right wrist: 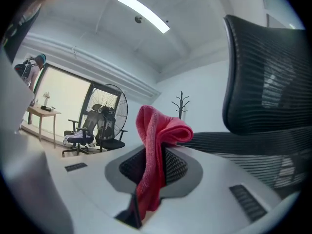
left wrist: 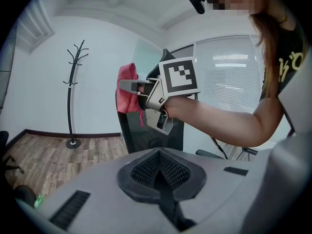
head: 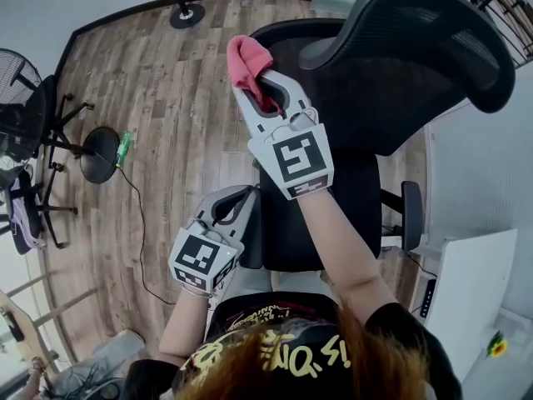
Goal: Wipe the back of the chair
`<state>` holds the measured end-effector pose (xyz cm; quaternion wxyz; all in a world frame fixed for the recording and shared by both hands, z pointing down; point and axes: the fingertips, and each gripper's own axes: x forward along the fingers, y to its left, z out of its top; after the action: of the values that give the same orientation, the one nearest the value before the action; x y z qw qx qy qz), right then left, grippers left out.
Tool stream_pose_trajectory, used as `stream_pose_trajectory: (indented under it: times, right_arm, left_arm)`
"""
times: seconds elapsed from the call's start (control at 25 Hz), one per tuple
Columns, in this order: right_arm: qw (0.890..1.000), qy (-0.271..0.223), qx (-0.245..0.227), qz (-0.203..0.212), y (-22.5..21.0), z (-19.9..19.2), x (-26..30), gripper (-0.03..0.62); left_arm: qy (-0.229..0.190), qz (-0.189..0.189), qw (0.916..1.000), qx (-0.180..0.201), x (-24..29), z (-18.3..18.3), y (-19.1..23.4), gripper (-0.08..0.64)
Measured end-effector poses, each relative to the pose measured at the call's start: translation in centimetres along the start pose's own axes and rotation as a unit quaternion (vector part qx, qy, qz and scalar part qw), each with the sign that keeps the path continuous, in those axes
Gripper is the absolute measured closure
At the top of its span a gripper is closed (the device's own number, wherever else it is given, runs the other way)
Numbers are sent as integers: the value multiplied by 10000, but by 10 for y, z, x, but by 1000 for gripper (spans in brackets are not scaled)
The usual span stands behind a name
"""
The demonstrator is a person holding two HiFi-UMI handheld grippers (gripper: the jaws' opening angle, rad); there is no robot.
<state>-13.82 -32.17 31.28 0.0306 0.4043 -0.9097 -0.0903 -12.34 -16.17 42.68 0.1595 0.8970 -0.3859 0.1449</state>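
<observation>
Right gripper [head: 265, 88]: jaws clamped on a folded red terry cloth [head: 248, 59], which drapes over the pads. The cloth sits at the upper left edge of the black mesh office chair back [head: 416, 65]; contact can't be resolved. Left gripper [head: 236, 205]: jaws closed, nothing between them, held low beside the black chair seat [head: 304, 223].

Surroundings:
- black floor fan [right wrist: 108, 112]
- black coat stand [left wrist: 73, 94]
- second office chair [right wrist: 80, 133]
- small green object [head: 125, 147] on the wood-plank floor [head: 166, 98]

Yellow lettering on the person's black shirt [head: 275, 348] is partly cut off and unreadable.
</observation>
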Motion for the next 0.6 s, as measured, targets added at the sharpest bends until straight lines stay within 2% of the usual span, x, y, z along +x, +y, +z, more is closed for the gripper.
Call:
stream_pose_trajectory:
  times: [0.32,0.6]
  right_arm:
    - [9999,109,48,65,-9,-8,-41,531]
    - [9983,374,175,-411,-58,-38,-103,531]
  left_arm:
    - [16,-203,9998,32,20,8,-24,566]
    - [94,-443,9988,187,44,14,-57,566]
